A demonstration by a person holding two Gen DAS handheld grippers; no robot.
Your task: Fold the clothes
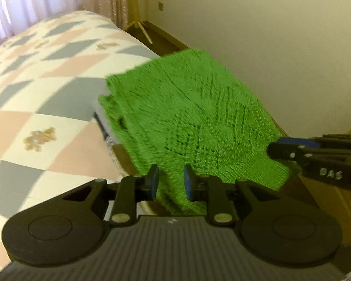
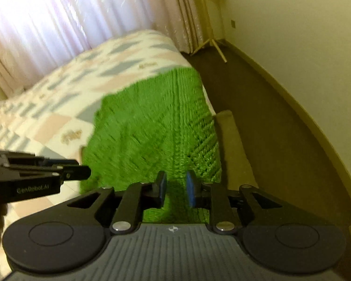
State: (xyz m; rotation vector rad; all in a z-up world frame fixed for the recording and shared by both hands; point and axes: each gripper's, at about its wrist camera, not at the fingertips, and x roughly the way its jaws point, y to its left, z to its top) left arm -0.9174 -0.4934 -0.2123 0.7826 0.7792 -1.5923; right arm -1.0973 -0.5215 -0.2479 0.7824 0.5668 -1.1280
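Both grippers, left point(image 1: 170, 180) and right point(image 2: 175, 187), pinch the knit point(image 1: 187, 112) above the bed point(image 1: 46, 89); folding's barely started.

The left gripper point(image 1: 170, 182) is built of matte black plastic: a wide grey base ribbed with parallel grooves, a small pale logo at its front edge, and two large round black housings at either side, each marked with a raised ring. Black linkage bars run forward from silver rivets to two short fingers faced with blue pads point(image 1: 155, 179). The right gripper point(image 2: 176, 188) has the same shape, with the same ribbed base, silver pivots, triangular cut-outs in the outer links and blue pads point(image 2: 191, 189). Seen from the side, each body carries white lettering, one reading "GenRobot.AI", and small silver screws.
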